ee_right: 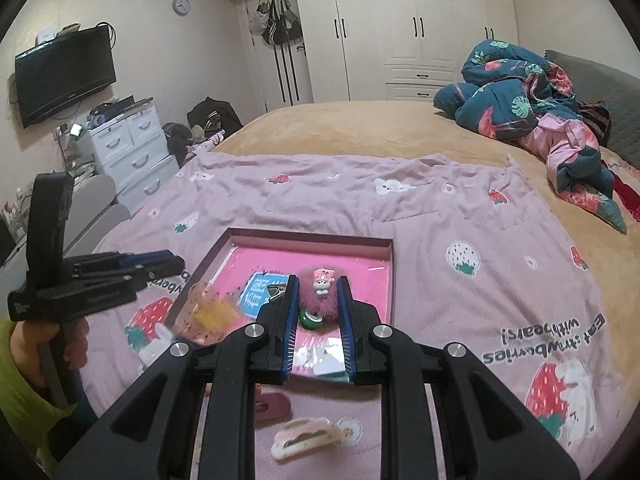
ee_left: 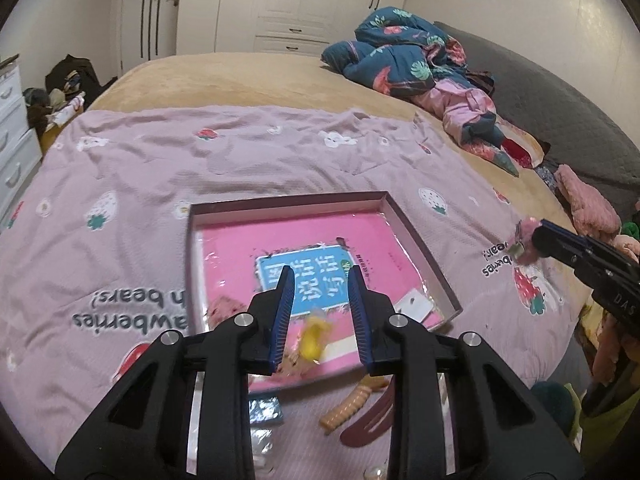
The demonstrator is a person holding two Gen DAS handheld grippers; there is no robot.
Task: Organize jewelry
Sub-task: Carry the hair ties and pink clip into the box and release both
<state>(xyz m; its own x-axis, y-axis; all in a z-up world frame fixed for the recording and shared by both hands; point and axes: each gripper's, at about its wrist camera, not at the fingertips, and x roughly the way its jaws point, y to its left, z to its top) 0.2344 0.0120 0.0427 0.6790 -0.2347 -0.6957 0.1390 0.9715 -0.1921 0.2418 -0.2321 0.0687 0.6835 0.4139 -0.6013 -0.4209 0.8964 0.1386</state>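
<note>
A shallow box (ee_left: 424,240) with a pink book inside lies on the lilac strawberry quilt; it also shows in the right wrist view (ee_right: 390,276). My left gripper (ee_left: 320,276) is open above the box, with a blurred yellow furry hair clip (ee_left: 312,338) falling below its jaws; the clip shows in the right wrist view (ee_right: 212,312). My right gripper (ee_right: 317,284) is shut on a pink fluffy hair clip (ee_right: 320,298) with a small white figure, held above the box. A green bead (ee_right: 312,318) hangs below it.
Loose on the quilt near me: a tan comb clip (ee_left: 348,404), a dark pink snap clip (ee_left: 370,420), a maroon clip (ee_right: 272,406) and a pink-white claw clip (ee_right: 302,436). A crumpled blue duvet (ee_left: 400,56) lies at the far right of the bed.
</note>
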